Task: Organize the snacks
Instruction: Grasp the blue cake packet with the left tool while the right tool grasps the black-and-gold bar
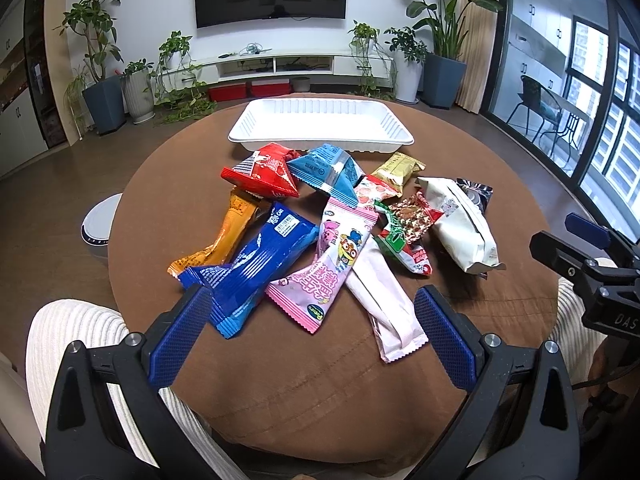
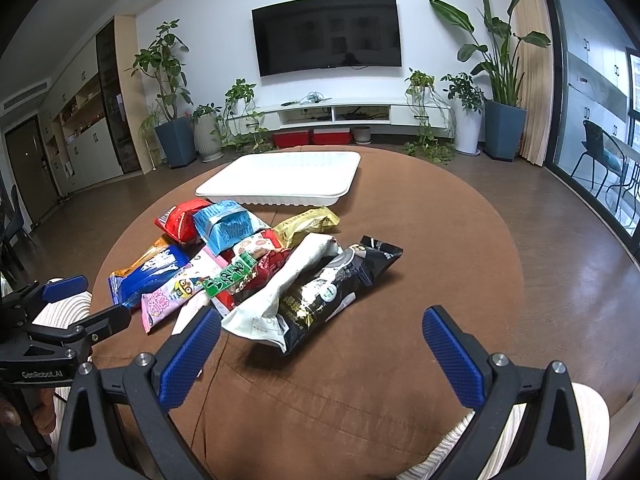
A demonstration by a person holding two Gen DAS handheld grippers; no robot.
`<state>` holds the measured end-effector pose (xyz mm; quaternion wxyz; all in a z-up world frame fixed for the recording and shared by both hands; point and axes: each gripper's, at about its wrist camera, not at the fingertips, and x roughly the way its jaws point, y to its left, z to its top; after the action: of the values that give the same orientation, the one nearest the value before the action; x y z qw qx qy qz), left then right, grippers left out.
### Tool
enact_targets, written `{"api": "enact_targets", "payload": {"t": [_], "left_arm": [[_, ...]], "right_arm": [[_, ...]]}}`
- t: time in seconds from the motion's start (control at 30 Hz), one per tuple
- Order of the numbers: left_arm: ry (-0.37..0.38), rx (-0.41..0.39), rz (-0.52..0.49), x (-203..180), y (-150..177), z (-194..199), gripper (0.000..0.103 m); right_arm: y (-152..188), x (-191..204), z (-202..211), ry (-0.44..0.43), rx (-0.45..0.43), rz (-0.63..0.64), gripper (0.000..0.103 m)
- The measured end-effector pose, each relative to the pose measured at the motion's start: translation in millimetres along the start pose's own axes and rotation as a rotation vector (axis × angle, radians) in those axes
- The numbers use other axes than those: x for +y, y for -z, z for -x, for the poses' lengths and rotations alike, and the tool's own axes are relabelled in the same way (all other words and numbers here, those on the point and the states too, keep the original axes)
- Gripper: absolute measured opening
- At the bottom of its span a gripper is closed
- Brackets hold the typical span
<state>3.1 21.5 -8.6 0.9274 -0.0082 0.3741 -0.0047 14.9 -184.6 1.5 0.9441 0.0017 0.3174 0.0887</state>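
Note:
A pile of snack packets lies in the middle of a round brown table (image 1: 500, 320): a dark blue packet (image 1: 256, 264), an orange one (image 1: 228, 236), a red one (image 1: 260, 172), a light blue one (image 1: 328, 168), a pink cartoon packet (image 1: 336, 256), a white packet (image 1: 460, 220) and a black packet (image 2: 340, 292). An empty white tray (image 1: 320, 124) stands behind the pile; it also shows in the right wrist view (image 2: 280, 180). My left gripper (image 1: 312, 304) is open just before the pile. My right gripper (image 2: 320, 324) is open near the black packet.
A white round device (image 1: 100, 224) stands on the floor left of the table. The person's light ribbed trousers (image 1: 80, 328) show at the table's near edge. A TV unit and potted plants stand at the far wall.

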Motion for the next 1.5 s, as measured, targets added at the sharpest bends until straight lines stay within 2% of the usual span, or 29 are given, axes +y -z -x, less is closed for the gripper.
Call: {"api": "enact_targets", "payload": {"t": [0.23,0.57,0.7,0.93,1.0,1.07,1.23,1.37,1.5], "left_arm": [[-0.018,0.010,0.010,14.4,-5.9,-7.8,0.103],[-0.059,0.024,0.062,59.5,-21.3,-23.7,0.103],[-0.062,0.036,0.019,59.0,-27.0,-33.1,0.103],[-0.080,0.074,-0.121,38.2,-30.9,-53.6,0.102],[-0.089,0.085,-0.153,35.7,-31.3,-61.1,0.099],[-0.100,0.099,-0.181,34.1,-32.1,-68.4,0.091],[-0.071,0.134,-0.185,37.8,-34.9,-83.9,0.074],[-0.065,0.145,-0.196,39.4,-33.9,-92.6,0.071],[-0.053,0.159,-0.210,39.3,-32.6,-98.0,0.069]], "right_arm": [[-7.8,8.9,-3.5,-0.014,0.010,0.010,0.103],[-14.2,21.0,-12.7,-0.041,0.033,0.010,0.103],[-23.7,15.5,-22.1,-0.044,0.055,0.011,0.103],[-33.2,6.1,-37.6,-0.057,0.090,-0.004,0.103],[-35.4,4.6,-41.9,-0.068,0.098,-0.012,0.102],[-37.3,3.2,-47.9,-0.071,0.112,-0.017,0.099],[-35.4,-5.9,-56.9,-0.088,0.139,-0.087,0.096],[-33.0,-26.6,-55.8,-0.083,0.132,-0.190,0.095],[-28.7,-41.2,-62.2,-0.017,0.178,-0.253,0.092]]}}
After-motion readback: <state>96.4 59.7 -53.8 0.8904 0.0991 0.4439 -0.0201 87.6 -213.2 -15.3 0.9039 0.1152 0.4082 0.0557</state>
